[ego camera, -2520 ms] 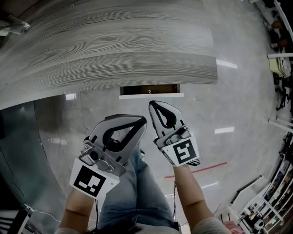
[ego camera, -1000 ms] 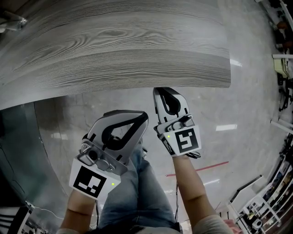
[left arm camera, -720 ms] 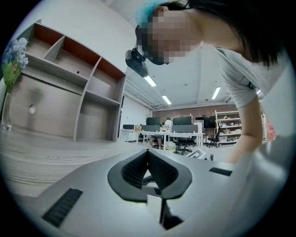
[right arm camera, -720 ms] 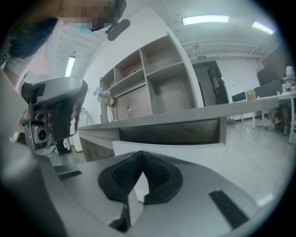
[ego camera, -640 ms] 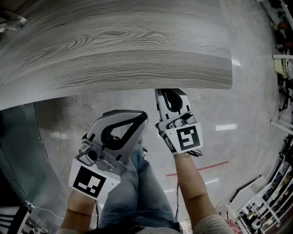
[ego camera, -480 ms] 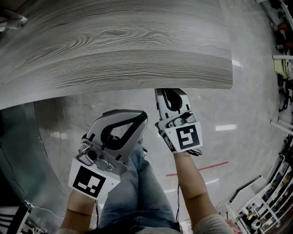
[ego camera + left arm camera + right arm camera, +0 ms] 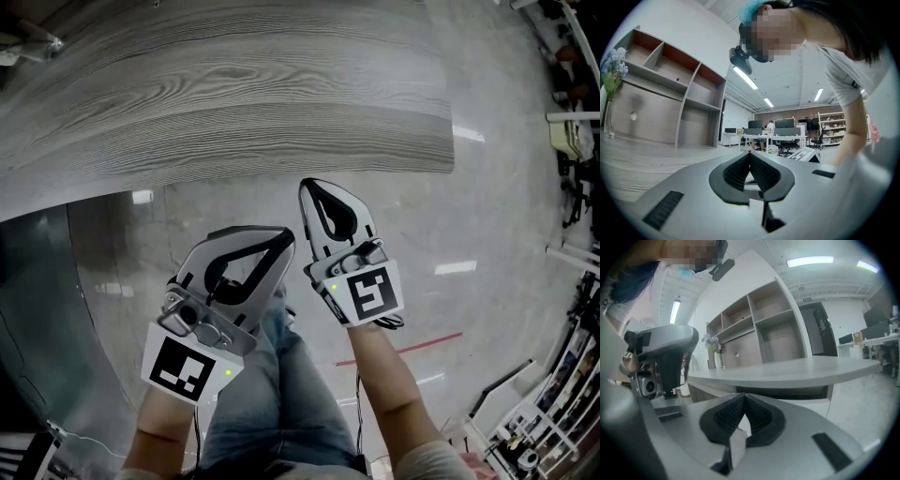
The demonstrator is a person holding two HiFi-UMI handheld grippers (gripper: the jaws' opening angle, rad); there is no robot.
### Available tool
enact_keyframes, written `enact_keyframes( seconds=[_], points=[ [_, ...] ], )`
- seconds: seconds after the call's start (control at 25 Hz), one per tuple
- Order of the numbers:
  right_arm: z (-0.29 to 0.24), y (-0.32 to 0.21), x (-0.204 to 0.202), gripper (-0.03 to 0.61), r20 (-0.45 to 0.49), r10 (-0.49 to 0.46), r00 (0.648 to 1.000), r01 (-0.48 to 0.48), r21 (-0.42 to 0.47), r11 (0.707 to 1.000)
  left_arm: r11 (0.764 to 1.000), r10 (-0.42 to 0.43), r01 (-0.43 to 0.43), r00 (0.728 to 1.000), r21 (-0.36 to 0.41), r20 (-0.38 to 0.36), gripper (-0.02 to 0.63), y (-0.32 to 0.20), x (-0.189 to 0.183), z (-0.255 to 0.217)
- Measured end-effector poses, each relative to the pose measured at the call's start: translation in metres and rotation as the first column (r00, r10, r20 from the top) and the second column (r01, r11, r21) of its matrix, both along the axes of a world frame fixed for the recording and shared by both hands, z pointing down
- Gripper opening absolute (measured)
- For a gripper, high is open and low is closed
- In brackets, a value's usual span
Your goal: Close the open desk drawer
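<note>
Both grippers are held over the floor (image 7: 487,216), in front of the desk (image 7: 234,94), above the person's jeans (image 7: 272,394).

Right gripper (image 7: 309,190): jaws shut tip to tip, nothing btwn them. Its tip points at the desk's front edge, near the right-hand end, close to the edge but not touching.

Left gripper (image 7: 286,242): jaws also together, empty. It sits lower and further from the desk edge, tip angled toward the right gripper's body.

Drawer (image 7: 801,405): seen only in the right gripper view, as a pale front panel under the desk top w/ a dark band above it, just ahead of the jaws. In the head view the desk top covers it. Can't tell if it's fully home.

Shelf unit (image 7: 764,329) and a vase w/ flowers (image 7: 715,352) stand along the desk's far side.
</note>
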State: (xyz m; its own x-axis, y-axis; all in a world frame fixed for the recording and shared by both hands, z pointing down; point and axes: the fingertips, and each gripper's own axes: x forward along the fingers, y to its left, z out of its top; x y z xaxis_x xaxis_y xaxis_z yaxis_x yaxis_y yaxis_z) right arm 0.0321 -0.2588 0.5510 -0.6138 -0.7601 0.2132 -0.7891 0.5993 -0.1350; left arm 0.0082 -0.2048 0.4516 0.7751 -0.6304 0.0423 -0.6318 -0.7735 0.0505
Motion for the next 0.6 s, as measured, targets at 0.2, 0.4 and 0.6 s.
enact_keyframes(
  seconds=[0.2,0.4,0.6],
  points=[
    [-0.045,0.020,0.007,0.008,0.027,0.009,1.000,-0.009,0.028,1.000,1.000,0.011,-0.012,1.000,0.028,0.011,0.011,0.014,0.010,-0.027],
    [-0.105,0.040,0.012,0.008,0.040,-0.003,0.999,-0.001,0.092,0.996,0.998,0.005,-0.006,1.000,0.055,0.017,0.011,0.027,0.017,-0.062],
    [-0.173,0.066,0.011,0.008,0.038,-0.028,0.999,0.022,0.168,0.985,0.997,-0.011,0.008,1.000,0.080,0.027,0.011,0.044,0.016,-0.102]
  ],
)
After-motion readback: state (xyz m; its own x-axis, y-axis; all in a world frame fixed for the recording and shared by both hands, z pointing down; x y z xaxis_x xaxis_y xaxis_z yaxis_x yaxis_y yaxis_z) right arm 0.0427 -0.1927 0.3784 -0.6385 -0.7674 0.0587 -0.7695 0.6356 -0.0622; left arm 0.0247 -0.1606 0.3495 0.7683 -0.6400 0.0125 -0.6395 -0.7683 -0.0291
